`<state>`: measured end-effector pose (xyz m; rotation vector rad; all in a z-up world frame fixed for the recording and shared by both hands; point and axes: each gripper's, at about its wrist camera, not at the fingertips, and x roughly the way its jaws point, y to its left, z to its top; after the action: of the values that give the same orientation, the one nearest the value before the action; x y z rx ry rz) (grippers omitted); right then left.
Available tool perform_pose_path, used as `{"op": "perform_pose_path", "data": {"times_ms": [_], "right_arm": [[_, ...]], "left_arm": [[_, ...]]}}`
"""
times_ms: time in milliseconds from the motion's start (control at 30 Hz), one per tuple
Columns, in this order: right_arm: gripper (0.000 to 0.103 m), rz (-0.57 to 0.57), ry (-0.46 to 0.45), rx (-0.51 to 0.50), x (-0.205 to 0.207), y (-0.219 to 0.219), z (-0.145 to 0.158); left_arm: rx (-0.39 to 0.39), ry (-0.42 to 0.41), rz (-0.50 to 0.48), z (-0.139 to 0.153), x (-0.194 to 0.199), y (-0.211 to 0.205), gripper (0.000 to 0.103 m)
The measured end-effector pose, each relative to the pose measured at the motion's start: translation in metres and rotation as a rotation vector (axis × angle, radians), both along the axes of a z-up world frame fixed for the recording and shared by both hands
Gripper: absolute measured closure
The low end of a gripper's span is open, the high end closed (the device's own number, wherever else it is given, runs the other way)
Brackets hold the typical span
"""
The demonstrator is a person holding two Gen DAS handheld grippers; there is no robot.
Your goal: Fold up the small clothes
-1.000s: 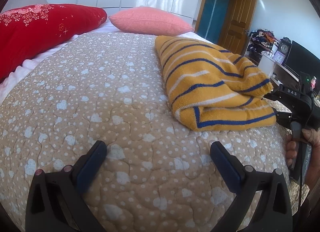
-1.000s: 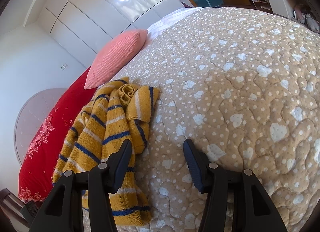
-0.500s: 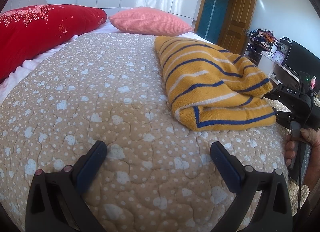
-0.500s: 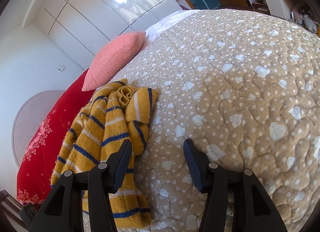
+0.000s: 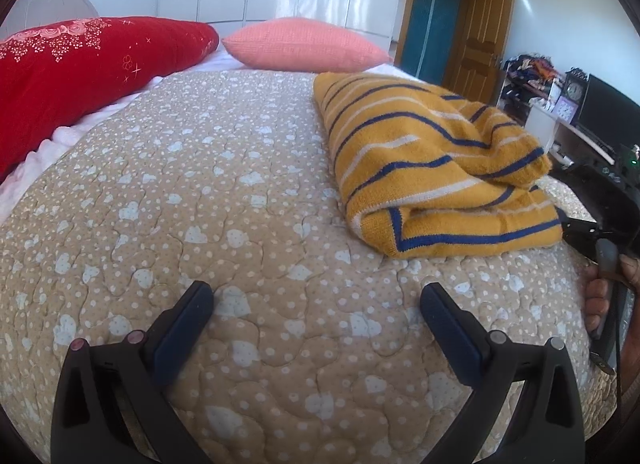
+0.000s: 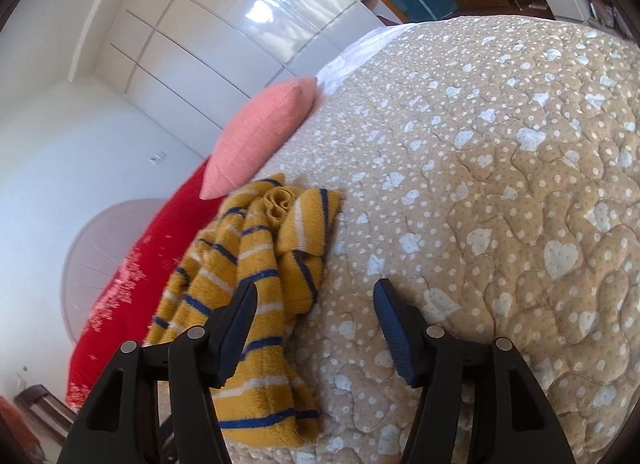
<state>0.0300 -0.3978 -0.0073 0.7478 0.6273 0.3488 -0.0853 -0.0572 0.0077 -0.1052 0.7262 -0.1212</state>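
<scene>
So here's my setup on the bed, the one with the tan quilt with little white hearts. The striped sweater, mustard yellow with navy and white stripes, is folded into a chunky bundle and sits on the quilt toward the right edge of the bed, down a bit from the pillow end. A loose sleeve cuff lies draped on top of the bundle.

My left hand-held gripper hangs over bare quilt near the foot edge, jaws spread wide, nothing between them, well apart from the sweater.

My right hand-held gripper is right at the sweater's edge; its jaws are opening, and there's only quilt in the gap. Its left finger overlaps the sweater in the right wrist view, though I can't tell if it actually touches the knit. In the left wrist view you can see my right hand wrapped round the handle.

Up at the head edge: a red pillow and a pink pillow, side by side.
</scene>
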Motion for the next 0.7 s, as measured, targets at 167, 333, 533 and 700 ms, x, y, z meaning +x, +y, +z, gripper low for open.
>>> {"op": "perform_pose_path", "data": {"times_ms": [167, 333, 533, 700], "right_arm": [[0.038, 0.014, -0.078, 0.165, -0.013, -0.024, -0.008], [0.033, 0.050, -0.169, 0.376, -0.024, -0.050, -0.022], [0.029, 0.073, -0.203, 0.465, -0.031, -0.069, -0.030], [0.028, 0.073, -0.202, 0.472, -0.033, -0.075, -0.032]], "left_arm": [[0.062, 0.007, 0.013, -0.001, 0.001, -0.007, 0.000], [0.100, -0.006, 0.043, -0.003, 0.001, -0.013, 0.000], [0.114, -0.038, 0.056, -0.006, -0.001, -0.014, 0.000], [0.114, -0.051, 0.057, -0.006, -0.003, -0.014, 0.000]]}}
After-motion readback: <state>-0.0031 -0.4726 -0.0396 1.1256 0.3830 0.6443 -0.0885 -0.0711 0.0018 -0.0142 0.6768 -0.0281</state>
